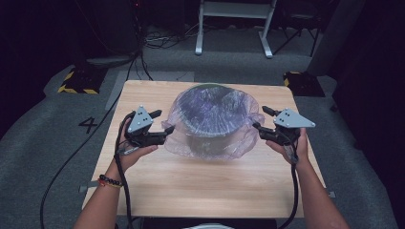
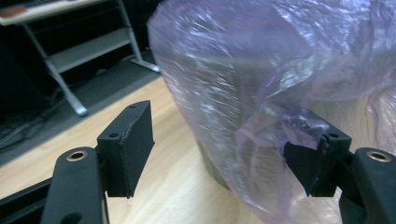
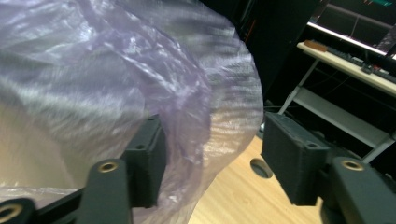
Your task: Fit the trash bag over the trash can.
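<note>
Both grippers, left gripper (image 1: 162, 121) and right gripper (image 1: 262, 119), gape at the flimsy, slippery purple plastic bag (image 1: 212, 121) over a seemingly dark round pot (image 1: 206, 143)—pinch its loose edges at 9 and 3 o'clock.

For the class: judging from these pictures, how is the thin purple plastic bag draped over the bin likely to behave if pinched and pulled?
The plastic bag looks thin, see-through and crinkled, so it is probably floppy and very light. Its glossy sheen suggests it may slip between the open left tongs. Being so thin, it may stretch or tear.

A light wooden table (image 1: 210, 186) stands on grey carpet (image 1: 43, 143); beyond it, a white-legged desk frame (image 1: 234, 28) fronts dark surroundings.
</note>
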`<action>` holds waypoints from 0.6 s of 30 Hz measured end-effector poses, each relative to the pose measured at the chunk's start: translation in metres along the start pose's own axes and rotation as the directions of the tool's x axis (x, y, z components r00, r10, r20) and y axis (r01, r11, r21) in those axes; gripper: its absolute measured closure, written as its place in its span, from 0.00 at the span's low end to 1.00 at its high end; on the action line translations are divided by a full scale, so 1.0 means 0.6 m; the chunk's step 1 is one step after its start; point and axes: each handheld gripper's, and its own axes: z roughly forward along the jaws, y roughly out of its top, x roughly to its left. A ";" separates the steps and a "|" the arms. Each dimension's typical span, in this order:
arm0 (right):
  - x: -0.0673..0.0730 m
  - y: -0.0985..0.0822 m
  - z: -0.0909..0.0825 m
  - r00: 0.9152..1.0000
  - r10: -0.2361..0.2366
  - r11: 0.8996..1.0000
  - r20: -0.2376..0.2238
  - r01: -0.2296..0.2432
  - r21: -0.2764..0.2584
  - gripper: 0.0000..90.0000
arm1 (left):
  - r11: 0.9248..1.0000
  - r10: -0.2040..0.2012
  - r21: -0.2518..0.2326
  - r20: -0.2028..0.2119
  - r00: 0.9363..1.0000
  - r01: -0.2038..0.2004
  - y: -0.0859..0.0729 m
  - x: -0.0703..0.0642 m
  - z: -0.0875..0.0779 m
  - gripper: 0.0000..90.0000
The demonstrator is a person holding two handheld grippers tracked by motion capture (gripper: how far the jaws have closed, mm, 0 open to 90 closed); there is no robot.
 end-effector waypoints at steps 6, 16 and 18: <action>-0.022 0.011 0.000 0.998 0.061 0.997 0.004 -0.061 -0.039 0.72 | 0.998 -0.050 -0.042 0.031 0.998 0.051 0.004 0.028 -0.017 0.54; -0.043 0.034 0.024 0.998 0.065 0.998 0.015 -0.064 -0.028 0.95 | 0.999 0.011 -0.032 -0.019 1.000 -0.012 0.043 0.028 0.004 0.92; -0.045 0.035 0.031 0.998 0.064 0.998 0.021 -0.063 -0.013 0.96 | 1.000 0.001 -0.019 -0.028 1.000 -0.002 0.048 0.033 0.014 0.95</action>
